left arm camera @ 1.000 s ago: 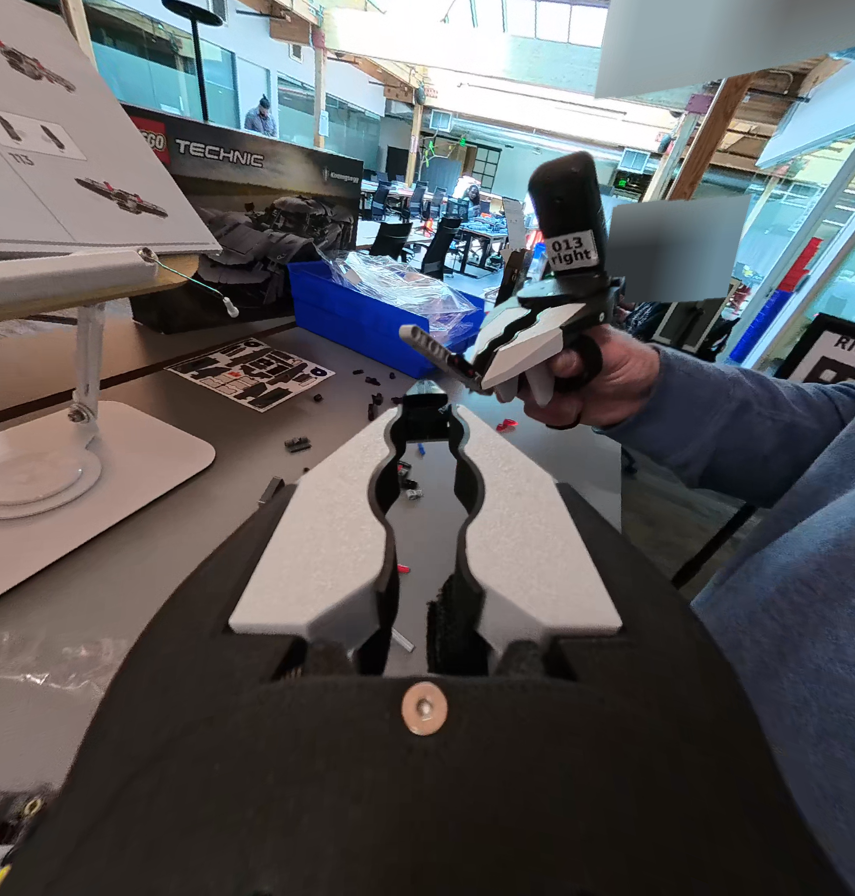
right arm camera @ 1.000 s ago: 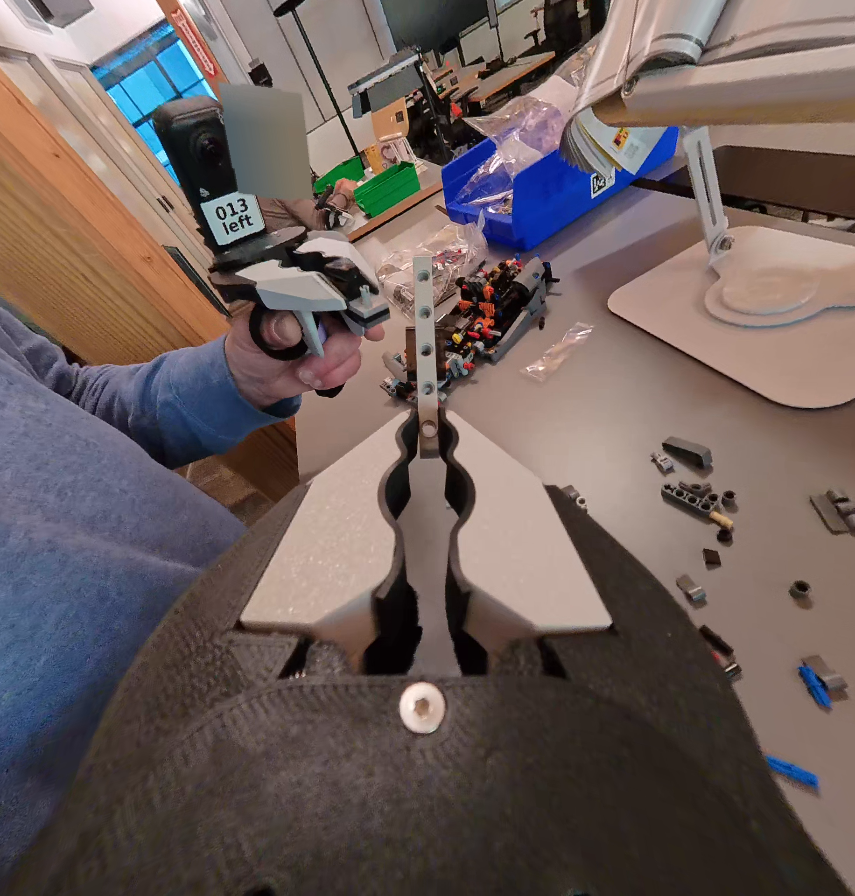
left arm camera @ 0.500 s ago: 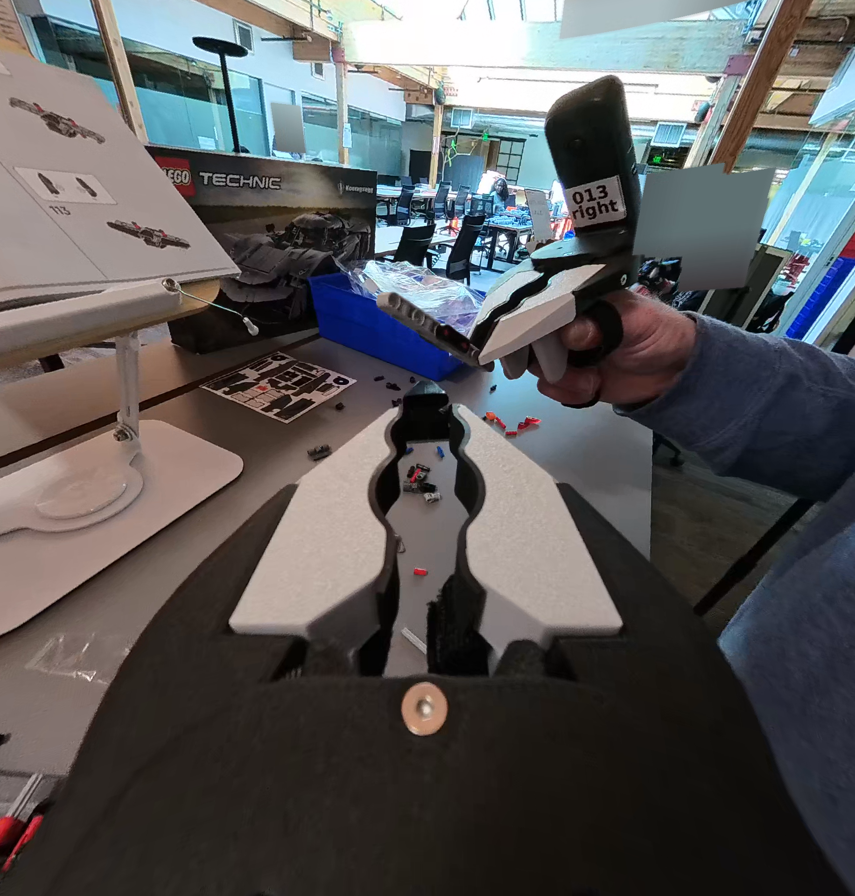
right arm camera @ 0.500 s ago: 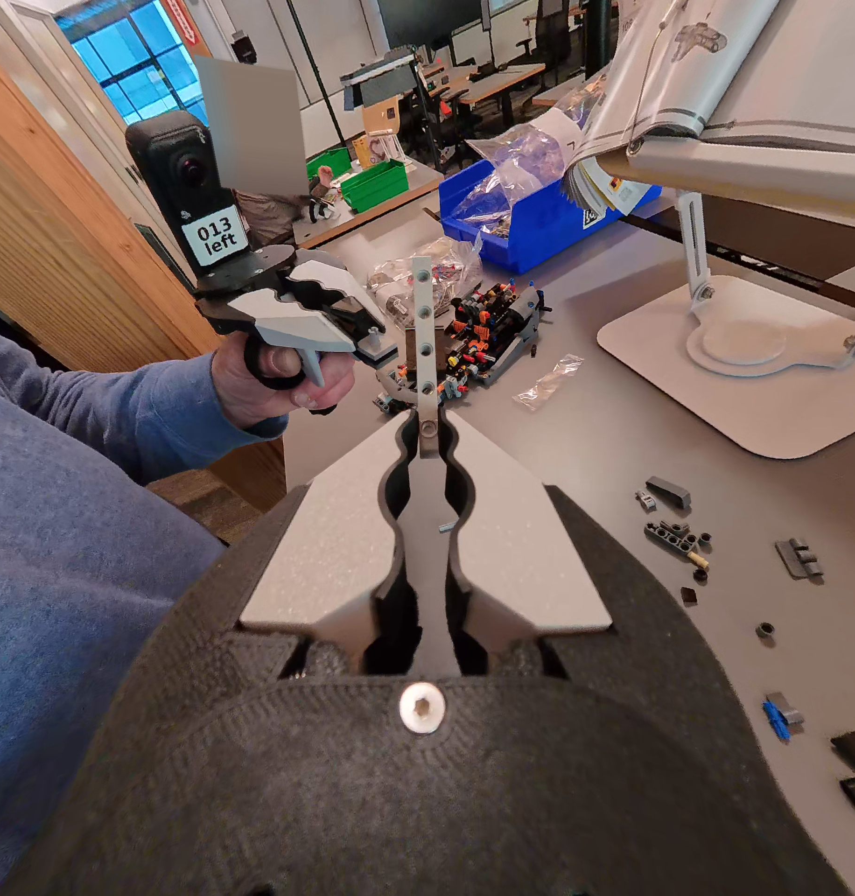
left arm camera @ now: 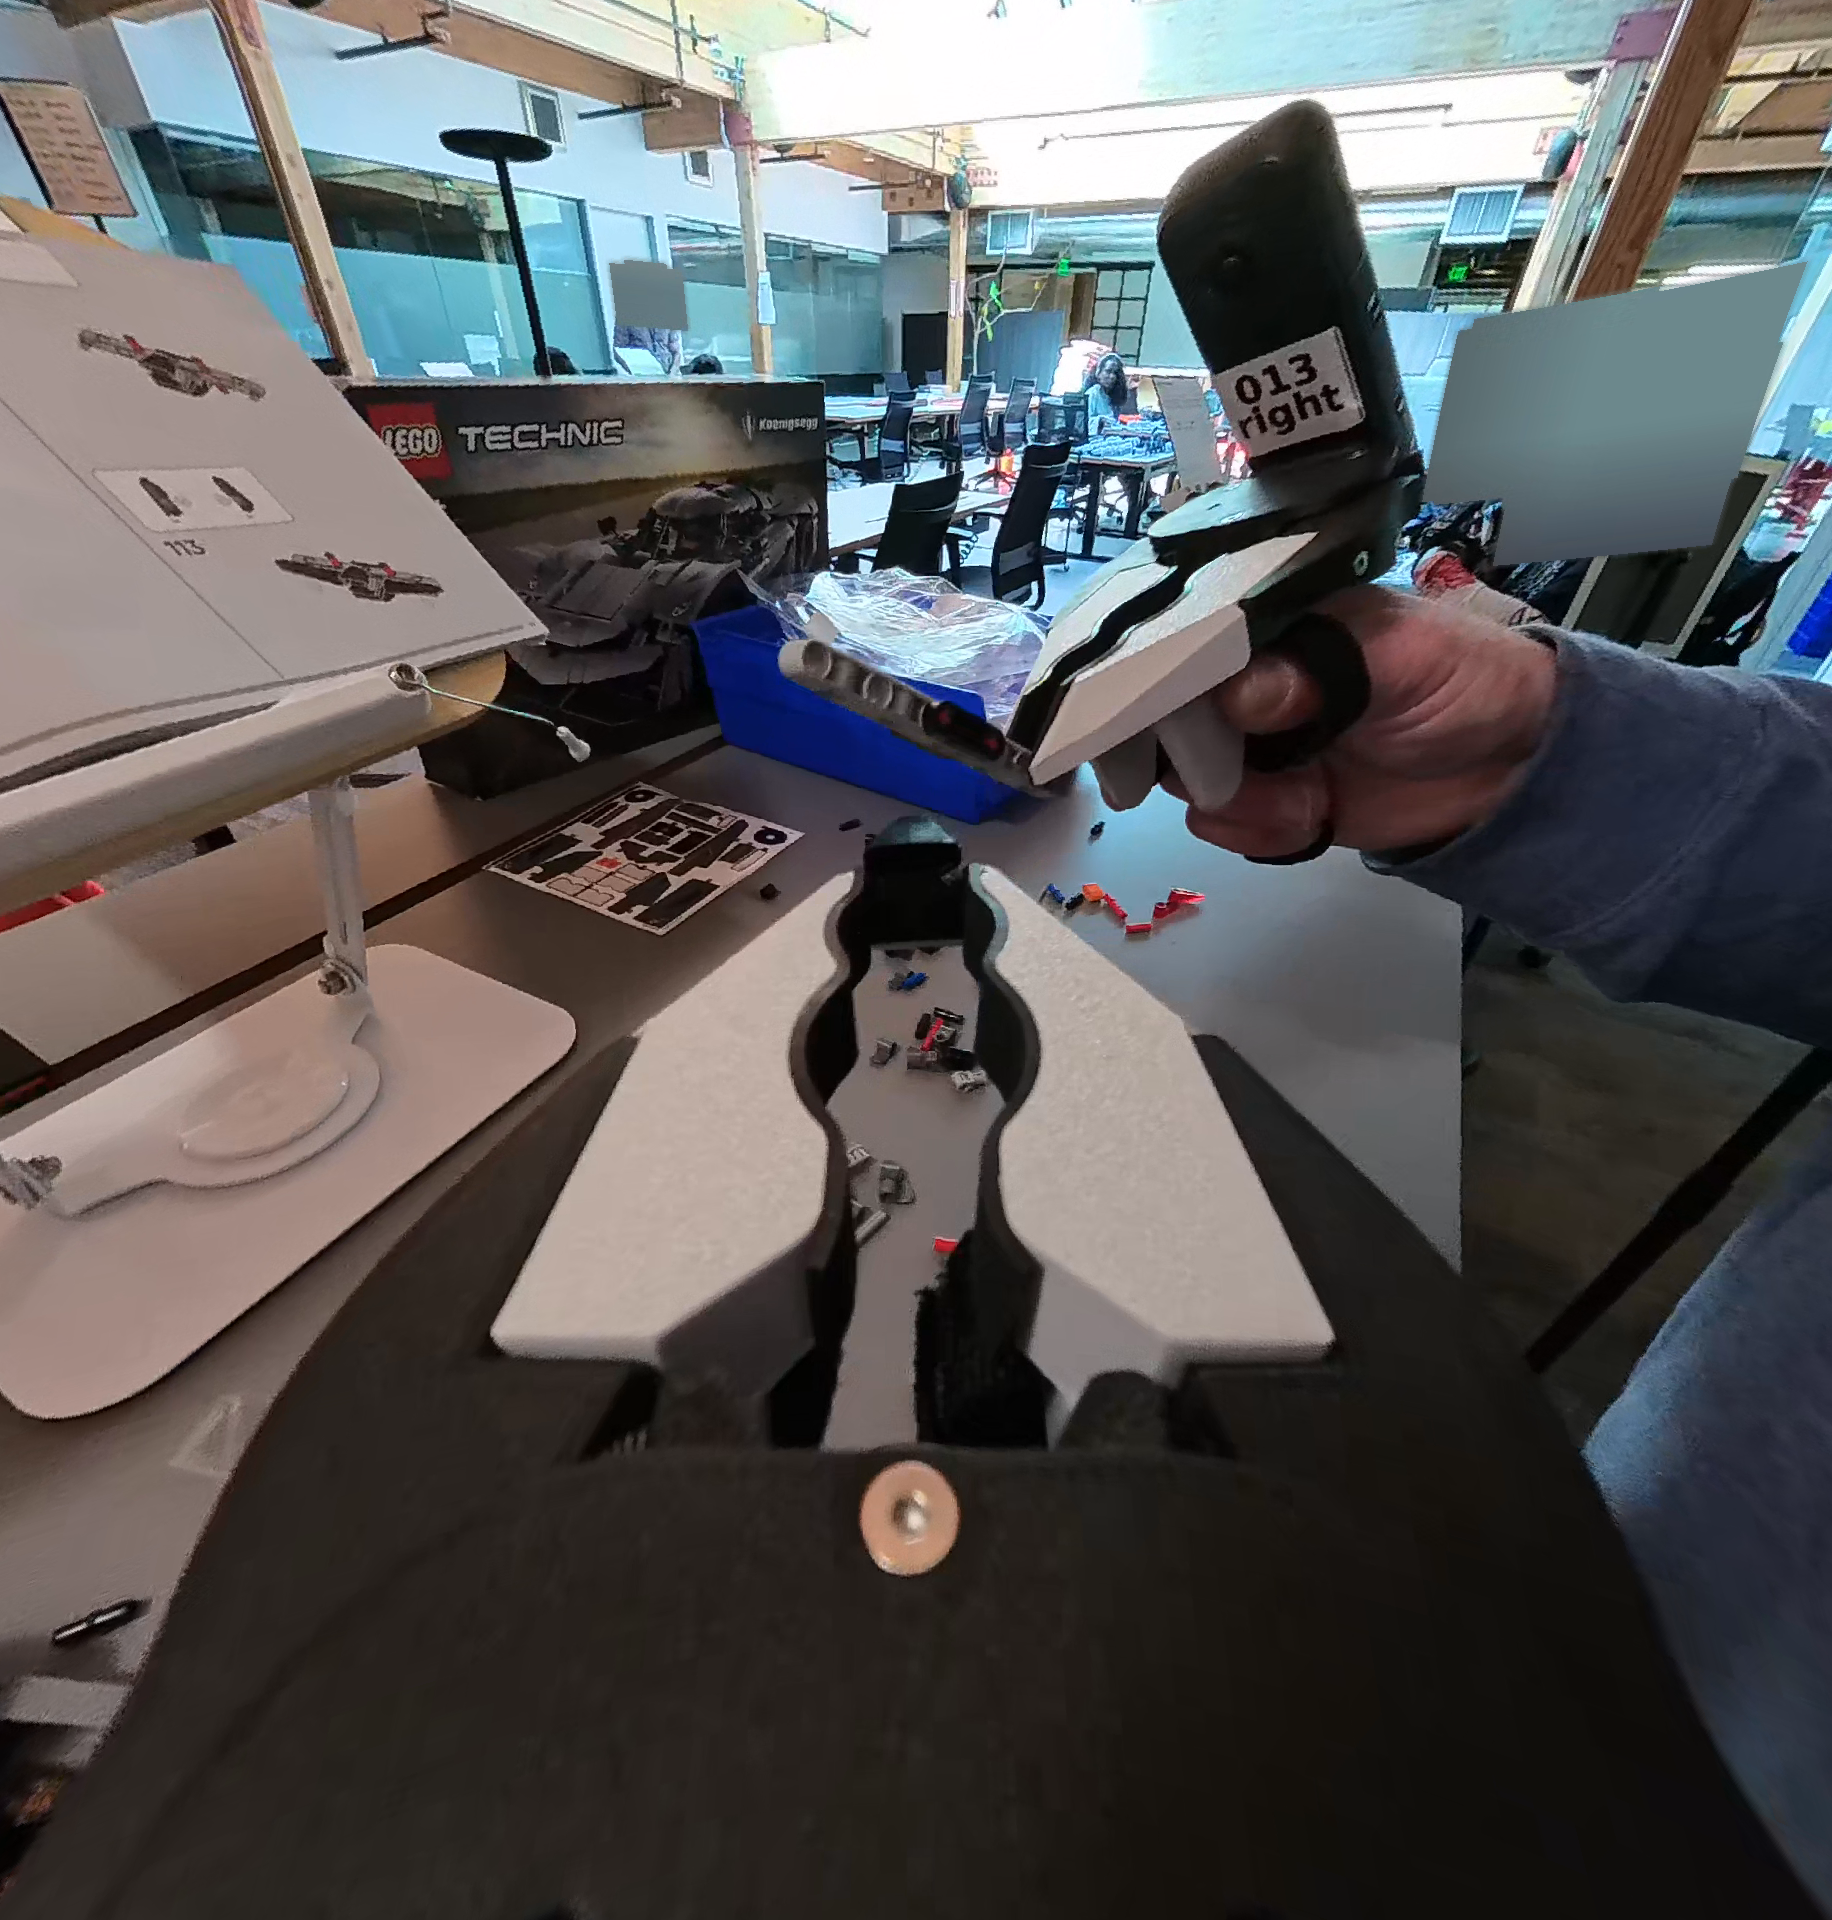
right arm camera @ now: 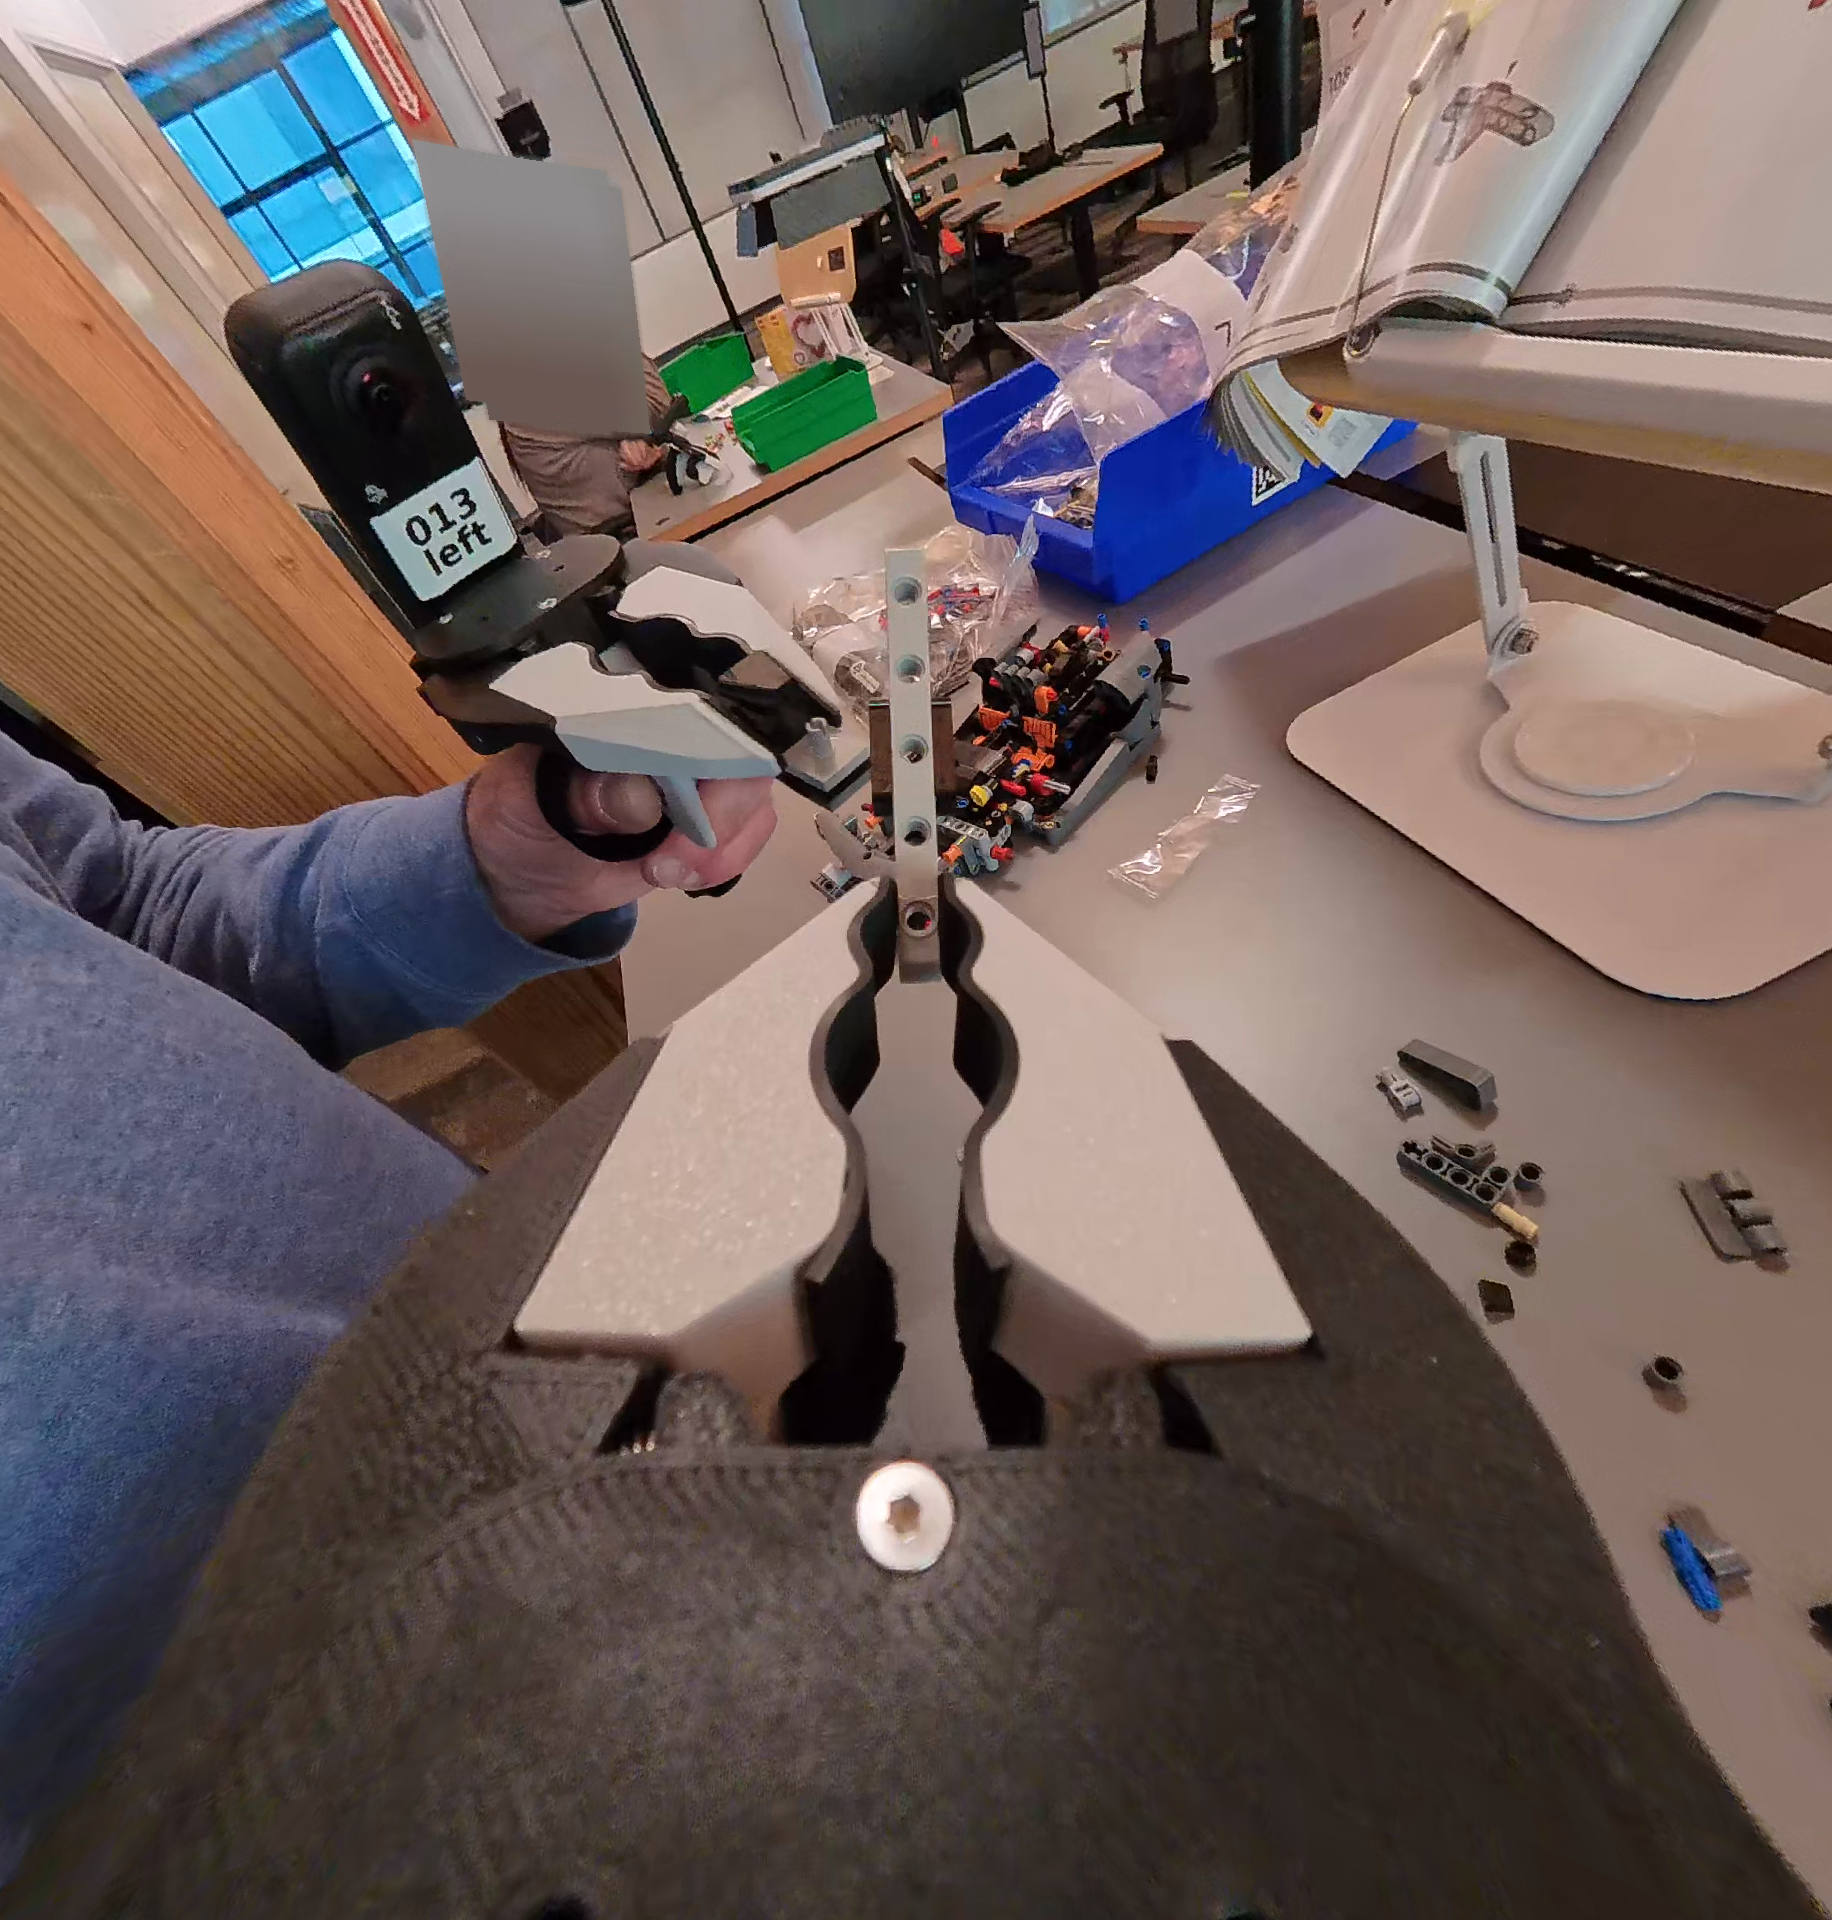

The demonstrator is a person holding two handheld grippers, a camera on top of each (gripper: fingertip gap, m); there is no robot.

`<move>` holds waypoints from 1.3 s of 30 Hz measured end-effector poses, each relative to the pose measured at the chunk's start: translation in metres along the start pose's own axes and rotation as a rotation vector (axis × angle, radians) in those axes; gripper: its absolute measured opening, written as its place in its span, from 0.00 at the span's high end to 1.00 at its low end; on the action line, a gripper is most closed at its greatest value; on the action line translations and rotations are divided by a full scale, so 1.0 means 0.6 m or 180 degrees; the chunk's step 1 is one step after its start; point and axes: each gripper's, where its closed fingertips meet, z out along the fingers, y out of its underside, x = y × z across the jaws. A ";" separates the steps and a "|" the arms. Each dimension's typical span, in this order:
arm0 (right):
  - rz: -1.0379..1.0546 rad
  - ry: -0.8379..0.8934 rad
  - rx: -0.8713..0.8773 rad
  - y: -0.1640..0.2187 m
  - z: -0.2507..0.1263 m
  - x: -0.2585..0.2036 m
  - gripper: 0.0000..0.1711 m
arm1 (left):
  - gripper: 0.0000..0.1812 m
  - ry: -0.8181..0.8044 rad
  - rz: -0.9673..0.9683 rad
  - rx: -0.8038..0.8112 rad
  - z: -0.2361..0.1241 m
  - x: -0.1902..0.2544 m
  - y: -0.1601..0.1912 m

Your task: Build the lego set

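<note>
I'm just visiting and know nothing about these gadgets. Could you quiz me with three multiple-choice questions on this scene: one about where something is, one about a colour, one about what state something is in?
1. Where does the half-built lego model sit?
A. On the grey table
B. In the bin
C. On the book stand

2. What colour is the bin holding clear plastic bags?
A. Red
B. Blue
C. Yellow

3. What is the right gripper doing?
A. Open and empty
B. Lying on the table
C. Shut on a grey beam

Answers:
1 A: it rests on the tabletop beyond the beam.
2 B: its walls are blue in both views.
3 C: the beam's lower end is pinched between the fingertips.
</note>
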 end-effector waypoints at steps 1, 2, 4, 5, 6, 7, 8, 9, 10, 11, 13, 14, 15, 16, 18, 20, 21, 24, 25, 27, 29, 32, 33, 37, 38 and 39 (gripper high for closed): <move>-0.0006 0.0009 -0.0014 0.000 0.001 0.000 0.97 | 0.92 -0.0005 0.0011 0.0002 0.001 0.000 -0.001; -0.0015 0.0013 -0.0022 0.000 0.002 0.001 0.97 | 0.92 -0.0007 0.0016 0.0006 0.001 -0.001 -0.002; -0.0018 0.0028 -0.0033 -0.001 0.003 0.003 0.97 | 0.92 -0.0017 0.0029 0.0012 0.002 -0.002 -0.004; -0.0018 0.0039 -0.0044 0.000 0.003 0.005 0.97 | 0.92 -0.0016 0.0030 0.0013 0.003 -0.002 -0.004; -0.0022 0.0048 -0.0058 0.001 0.004 0.006 0.97 | 0.92 -0.0017 0.0031 0.0015 0.004 -0.002 -0.005; -0.0026 0.0050 -0.0064 0.001 0.004 0.007 0.97 | 0.92 -0.0020 0.0031 0.0016 0.005 -0.003 -0.005; -0.0020 0.0048 -0.0068 0.001 0.004 0.007 0.97 | 0.92 -0.0024 0.0031 0.0015 0.005 -0.004 -0.005; -0.0007 0.0058 -0.0080 0.002 0.004 0.009 0.97 | 0.92 -0.0029 0.0031 0.0014 0.006 -0.005 -0.005; 0.0002 0.0076 -0.0095 0.004 0.004 0.011 0.97 | 0.92 -0.0035 0.0031 0.0021 0.006 -0.006 -0.005; 0.0007 0.0097 -0.0115 0.005 0.004 0.013 0.97 | 0.92 -0.0034 0.0028 0.0025 0.007 -0.006 -0.005; 0.0009 0.0124 -0.0134 0.005 0.004 0.016 0.97 | 0.92 -0.0046 0.0032 0.0035 0.007 -0.008 -0.006; 0.0014 0.0137 -0.0141 0.005 0.003 0.017 0.97 | 0.92 -0.0049 0.0037 0.0043 0.008 -0.008 -0.006; 0.0022 0.0148 -0.0159 0.005 0.003 0.018 0.97 | 0.92 -0.0050 0.0039 0.0046 0.009 -0.009 -0.007; 0.0016 0.0157 -0.0171 0.003 0.003 0.017 0.97 | 0.92 -0.0058 0.0044 0.0048 0.010 -0.010 -0.007; -0.0007 0.0179 -0.0205 0.001 0.003 0.015 0.97 | 0.92 -0.0067 0.0062 0.0065 0.011 -0.011 -0.011; -0.0020 0.0201 -0.0231 -0.001 0.003 0.014 0.97 | 0.92 -0.0064 0.0076 0.0073 0.014 -0.012 -0.013; -0.0008 0.0215 -0.0244 -0.002 0.004 0.014 0.97 | 0.92 -0.0061 0.0082 0.0078 0.015 -0.013 -0.013; 0.0032 0.0212 -0.0253 -0.004 0.005 0.014 0.97 | 0.92 -0.0055 0.0100 0.0069 0.020 -0.014 -0.013; 0.0055 0.0206 -0.0259 -0.003 0.007 0.014 0.98 | 0.92 -0.0055 0.0110 0.0063 0.022 -0.014 -0.013; 0.0124 0.0141 -0.0235 -0.004 0.009 0.012 0.97 | 0.92 -0.0056 0.0134 0.0048 0.025 -0.014 -0.012; 0.0262 0.0027 -0.0171 -0.006 0.010 0.010 0.98 | 0.92 -0.0072 0.0165 0.0024 0.027 -0.015 -0.012; 0.0405 -0.0095 -0.0097 -0.007 0.012 0.009 0.97 | 0.92 -0.0076 0.0213 0.0017 0.028 -0.015 -0.013; 0.0437 -0.0117 -0.0080 -0.007 0.013 0.010 0.98 | 0.92 -0.0078 0.0221 0.0016 0.028 -0.016 -0.014; 0.0491 -0.0182 -0.0035 -0.009 0.016 0.008 0.98 | 0.92 -0.0084 0.0229 0.0034 0.027 -0.018 -0.015; 0.0508 -0.0198 -0.0025 -0.010 0.018 0.007 0.98 | 0.92 -0.0087 0.0234 0.0034 0.027 -0.019 -0.014; 0.0527 -0.0217 -0.0019 -0.009 0.019 0.007 0.98 | 0.92 -0.0090 0.0240 0.0030 0.026 -0.019 -0.014</move>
